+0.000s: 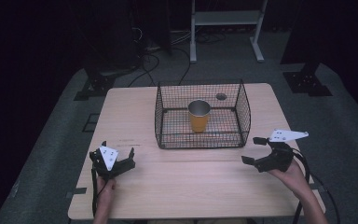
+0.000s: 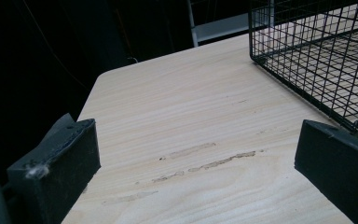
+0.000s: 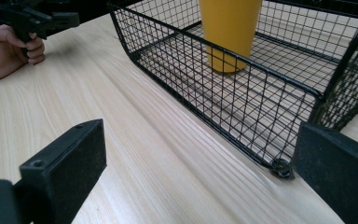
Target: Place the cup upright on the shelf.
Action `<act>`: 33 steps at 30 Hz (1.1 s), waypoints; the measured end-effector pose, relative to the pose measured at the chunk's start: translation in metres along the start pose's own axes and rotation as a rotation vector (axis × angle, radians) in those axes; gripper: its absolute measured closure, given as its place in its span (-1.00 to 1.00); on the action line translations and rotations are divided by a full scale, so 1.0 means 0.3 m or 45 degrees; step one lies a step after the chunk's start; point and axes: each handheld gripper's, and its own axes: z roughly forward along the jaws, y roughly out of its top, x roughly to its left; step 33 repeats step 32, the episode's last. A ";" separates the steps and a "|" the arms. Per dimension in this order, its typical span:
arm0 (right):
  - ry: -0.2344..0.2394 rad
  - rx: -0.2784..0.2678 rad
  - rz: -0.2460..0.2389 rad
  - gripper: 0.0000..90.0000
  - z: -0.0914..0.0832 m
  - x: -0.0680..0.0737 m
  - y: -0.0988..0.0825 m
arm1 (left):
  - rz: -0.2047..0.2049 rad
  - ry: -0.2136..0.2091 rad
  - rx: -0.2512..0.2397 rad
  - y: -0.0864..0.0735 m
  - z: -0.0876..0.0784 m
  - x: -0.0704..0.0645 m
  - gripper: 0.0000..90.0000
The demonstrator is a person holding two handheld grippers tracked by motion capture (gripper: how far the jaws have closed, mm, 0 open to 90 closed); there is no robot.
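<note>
High view: a wooden table (image 1: pixel 186 182) is seen, with a wire basket (image 1: pixel 200 140) on it. A yellow cup (image 1: pixel 199 115) is stood upright inside. The right gripper (image 1: pixel 255 150) and left gripper (image 1: pixel 117 150) are held wide open, empty. The cup should be reached from above, slowly.

Black wire basket (image 1: pixel 200 137), seemingly metal-lined orange cup (image 1: pixel 199 115), pale matt wood table (image 1: pixel 186 186).
</note>
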 end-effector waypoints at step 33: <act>-0.127 -0.124 0.090 -0.84 -0.080 0.033 -0.190 | -0.002 0.001 -0.002 0.000 0.001 0.001 -1.00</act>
